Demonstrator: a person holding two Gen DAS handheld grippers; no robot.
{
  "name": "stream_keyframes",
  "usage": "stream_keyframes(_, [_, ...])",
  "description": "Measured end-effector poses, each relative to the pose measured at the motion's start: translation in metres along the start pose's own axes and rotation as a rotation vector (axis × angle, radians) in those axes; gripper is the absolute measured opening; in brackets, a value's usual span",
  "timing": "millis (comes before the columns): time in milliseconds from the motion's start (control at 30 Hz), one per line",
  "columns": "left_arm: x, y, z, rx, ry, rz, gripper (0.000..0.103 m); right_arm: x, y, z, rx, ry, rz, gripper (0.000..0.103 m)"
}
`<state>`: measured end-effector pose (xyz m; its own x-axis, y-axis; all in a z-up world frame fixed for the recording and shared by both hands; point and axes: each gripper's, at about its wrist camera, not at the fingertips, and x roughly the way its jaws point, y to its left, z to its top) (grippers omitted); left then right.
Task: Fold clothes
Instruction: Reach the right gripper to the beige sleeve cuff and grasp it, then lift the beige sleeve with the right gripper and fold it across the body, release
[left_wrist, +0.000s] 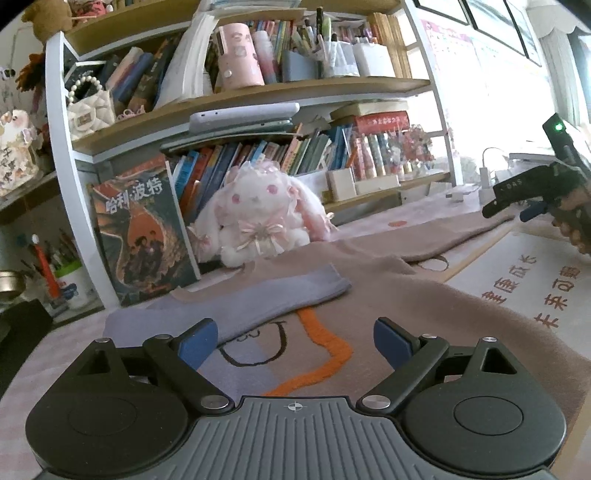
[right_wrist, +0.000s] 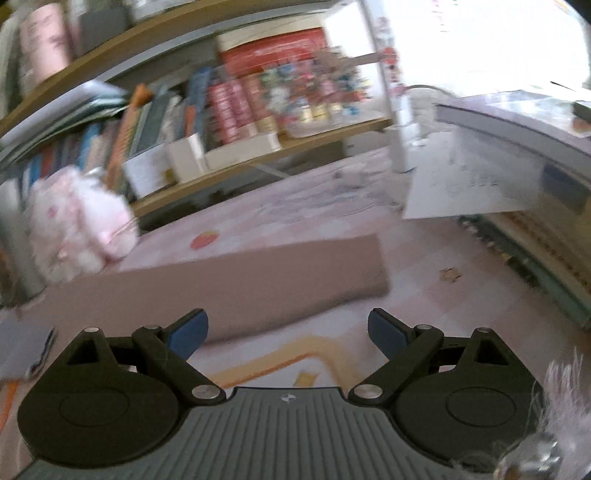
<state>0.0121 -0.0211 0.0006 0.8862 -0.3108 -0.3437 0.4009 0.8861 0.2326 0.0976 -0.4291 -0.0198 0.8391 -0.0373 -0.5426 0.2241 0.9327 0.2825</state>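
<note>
**Left wrist view: both grippers empty over a half-folded sweater**

Left wrist view, nearest first: the left gripper (left_wrist: 291, 341) hangs with its blue pads spread wide and nothing between them, directly above the sweater (left_wrist: 424, 306), a mauve knit with an orange and black motif lying flat on the counter (left_wrist: 55, 354). Just beyond the pads a lilac sleeve (left_wrist: 236, 302) lies folded across the body. Farther off, the plush rabbit (left_wrist: 258, 218) sits at the sweater's far edge.

In the right wrist view (badly blurred), the right gripper (right_wrist: 288, 338) is likewise spread and empty, with the long mauve sleeve (right_wrist: 236, 284) stretched out just ahead of its pads.

The likely trouble: a pinch taken too deep on the left could catch both sleeve and body, dragging the fold undone. On the right, swinging the long sleeve inward may brush the rabbit, and the knit may slip from a shallow grip.
</note>
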Motion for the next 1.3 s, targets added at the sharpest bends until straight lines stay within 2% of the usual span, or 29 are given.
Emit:
stream_keyframes(100, [-0.001,0.004,0.000,-0.027,-0.012,-0.008,0.094,0.011,-0.013,0.008,0.051,0.019,-0.014,0.094])
stream_keyframes(367, [-0.003,0.018,-0.001,-0.115,-0.024,-0.016,0.094,0.038,-0.045,0.029,0.271,-0.050,-0.020,0.089])
stream_keyframes(400, [-0.003,0.019,-0.001,-0.121,-0.021,-0.010,0.094,0.039,-0.047,0.030,0.297,-0.052,0.004,0.084])
stream_keyframes(500, [-0.003,0.018,-0.002,-0.124,-0.020,-0.011,0.094,0.044,-0.052,0.030,0.372,-0.056,0.075,0.082])
stream_keyframes(800, [0.000,0.016,-0.001,-0.116,-0.005,-0.007,0.094,0.047,-0.039,0.024,0.398,0.033,0.286,0.080])
stream_keyframes(867, [-0.001,0.015,-0.001,-0.109,-0.006,0.000,0.094,0.049,-0.031,0.023,0.402,0.076,0.321,0.068])
stream_keyframes(933, [-0.001,0.014,-0.001,-0.103,-0.003,0.003,0.094,0.053,-0.028,0.021,0.408,0.101,0.319,0.033])
stream_keyframes(1033, [-0.001,0.014,-0.001,-0.101,-0.001,0.003,0.094,0.058,-0.025,0.019,0.401,0.111,0.287,0.012])
stream_keyframes(1100, [0.000,0.014,-0.001,-0.103,-0.001,0.002,0.094,0.061,-0.024,0.017,0.395,0.118,0.267,0.006])
stream_keyframes(1200, [0.000,0.016,-0.001,-0.111,0.002,-0.001,0.094,0.057,-0.020,0.020,0.362,0.120,0.267,0.004])
stream_keyframes(1300, [0.000,0.016,-0.001,-0.111,0.001,0.000,0.094,0.045,-0.020,0.026,0.386,0.070,0.324,0.004])
